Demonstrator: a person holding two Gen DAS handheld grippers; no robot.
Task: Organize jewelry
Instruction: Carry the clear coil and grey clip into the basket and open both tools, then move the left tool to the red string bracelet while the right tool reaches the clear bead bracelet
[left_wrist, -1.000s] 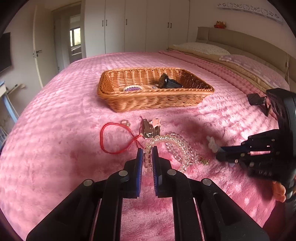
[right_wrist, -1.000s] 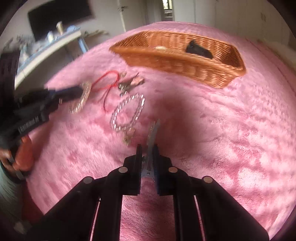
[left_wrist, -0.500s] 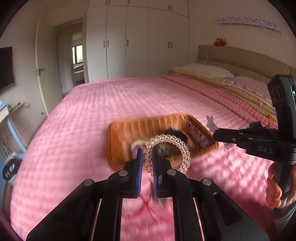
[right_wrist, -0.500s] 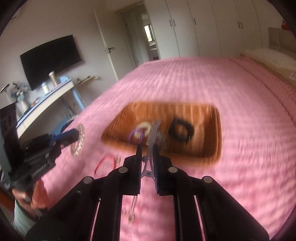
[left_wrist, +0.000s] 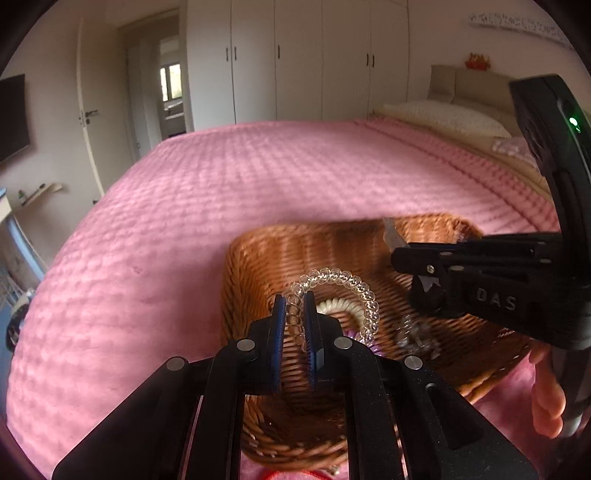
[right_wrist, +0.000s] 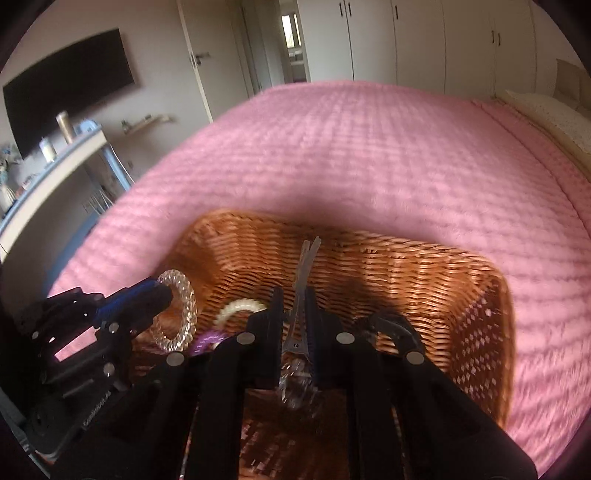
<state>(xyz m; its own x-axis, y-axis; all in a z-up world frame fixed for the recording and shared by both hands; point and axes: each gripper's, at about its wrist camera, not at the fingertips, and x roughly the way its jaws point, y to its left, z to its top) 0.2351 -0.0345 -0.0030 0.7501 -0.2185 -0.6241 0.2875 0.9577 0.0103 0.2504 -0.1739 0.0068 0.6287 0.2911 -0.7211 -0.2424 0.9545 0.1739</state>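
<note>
My left gripper (left_wrist: 294, 306) is shut on a clear spiral hair ring (left_wrist: 334, 276) and holds it over the left part of the wicker basket (left_wrist: 236, 266). From the right wrist view, the left gripper (right_wrist: 162, 291) and its ring (right_wrist: 181, 314) are at the basket's left end. My right gripper (right_wrist: 295, 302) is shut on a silver hair clip (right_wrist: 304, 266) above the basket's (right_wrist: 406, 251) middle. A blurred clear beaded piece (right_wrist: 295, 384) hangs beneath the clip. In the basket lie a cream spiral tie (right_wrist: 236, 306), a purple tie (right_wrist: 207, 338) and a black item (right_wrist: 391, 325).
The basket rests on a pink bedspread (left_wrist: 258, 177) that stretches far behind it. A red cord (left_wrist: 295, 474) lies on the bed just in front of the basket. Pillows (left_wrist: 443, 114) are at the far right. A desk with bottles (right_wrist: 55, 155) stands to the left.
Both grippers rose off the bedspread and travelled forward until they hang over the basket, the left carrying the clear spiral ring and the right the silver clip. Both stayed shut.
</note>
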